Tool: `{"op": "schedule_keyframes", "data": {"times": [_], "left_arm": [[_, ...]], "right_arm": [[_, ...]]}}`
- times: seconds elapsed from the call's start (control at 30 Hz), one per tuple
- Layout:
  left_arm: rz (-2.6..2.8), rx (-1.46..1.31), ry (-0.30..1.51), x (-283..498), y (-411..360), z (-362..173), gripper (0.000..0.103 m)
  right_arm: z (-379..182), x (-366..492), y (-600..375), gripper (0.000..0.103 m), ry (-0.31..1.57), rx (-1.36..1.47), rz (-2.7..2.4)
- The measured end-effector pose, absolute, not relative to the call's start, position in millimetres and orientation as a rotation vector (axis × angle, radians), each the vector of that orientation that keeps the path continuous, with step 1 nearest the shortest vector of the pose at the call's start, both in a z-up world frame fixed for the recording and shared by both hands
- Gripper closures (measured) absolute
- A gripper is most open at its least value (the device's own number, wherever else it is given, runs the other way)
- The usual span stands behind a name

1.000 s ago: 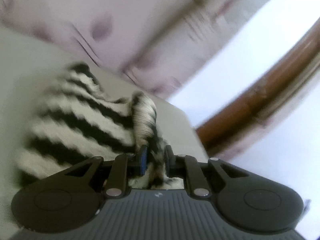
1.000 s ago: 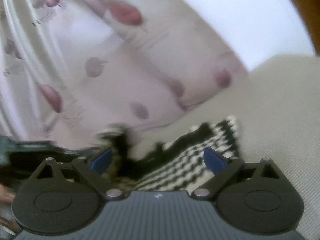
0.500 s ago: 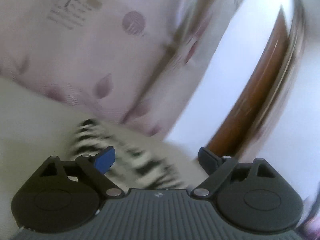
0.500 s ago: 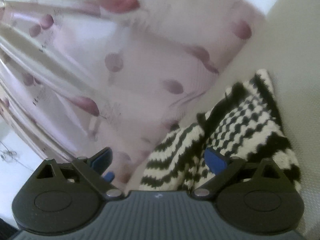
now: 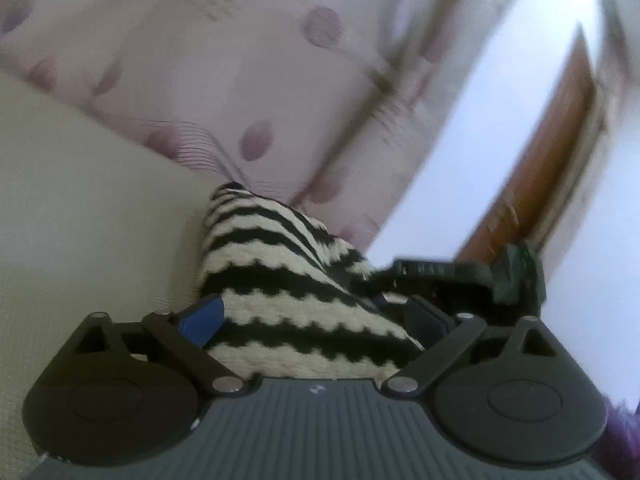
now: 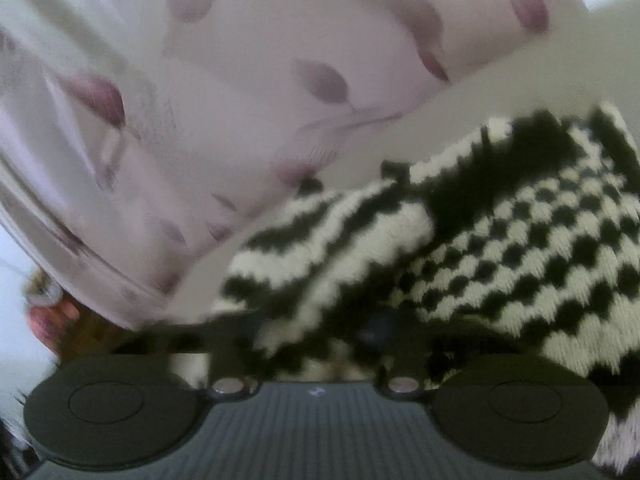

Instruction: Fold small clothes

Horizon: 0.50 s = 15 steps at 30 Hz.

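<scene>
A small black-and-white knit garment (image 5: pixel 288 280) lies on a cream cushion (image 5: pixel 80 220), one part striped and one checkered (image 6: pixel 520 248). My left gripper (image 5: pixel 312 316) is wide and still opening; the striped fold lies between its blue pads (image 5: pixel 200 318) without being squeezed. My right gripper (image 6: pixel 320 332) is blurred and closing, its fingers drawn nearly together on the striped edge of the knit. In the left wrist view the right gripper (image 5: pixel 460 276) shows as a dark shape at the garment's right side.
A lilac fabric with purple leaf prints (image 5: pixel 200 80) rises just behind the garment. A brown wooden frame (image 5: pixel 552 140) and a pale wall stand to the right. A person's hand (image 6: pixel 52 320) shows at the lower left of the right wrist view.
The left gripper let go of the striped knit and opened wide, ending low over the fold. The right gripper, open before, moved onto the garment and closed on its edge.
</scene>
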<state>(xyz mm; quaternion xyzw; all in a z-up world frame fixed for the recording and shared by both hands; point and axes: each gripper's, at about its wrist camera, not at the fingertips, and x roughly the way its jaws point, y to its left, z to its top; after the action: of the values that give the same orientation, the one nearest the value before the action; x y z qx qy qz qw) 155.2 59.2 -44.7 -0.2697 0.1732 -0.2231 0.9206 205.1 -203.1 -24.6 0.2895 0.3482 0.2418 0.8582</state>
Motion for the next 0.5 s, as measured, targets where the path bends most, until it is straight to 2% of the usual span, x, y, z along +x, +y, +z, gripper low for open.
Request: {"op": "schedule_keyframes", "data": {"times": [0.23,0.37,0.5], "left_arm": [[-0.428,-0.535,0.335,148,56,-42,0.001],[-0.422,-0.539,0.341,153,55,-46,0.001],[-0.414,-0.535,0.351,158,52,-49,0.001]], "right_arm": [[16,206,-234,0.087,0.620,0.485,0.504],[35,210,-268,0.087,0.621,0.422,0.464],[30,213,-296,0.087,0.662,0.383,0.414]]}}
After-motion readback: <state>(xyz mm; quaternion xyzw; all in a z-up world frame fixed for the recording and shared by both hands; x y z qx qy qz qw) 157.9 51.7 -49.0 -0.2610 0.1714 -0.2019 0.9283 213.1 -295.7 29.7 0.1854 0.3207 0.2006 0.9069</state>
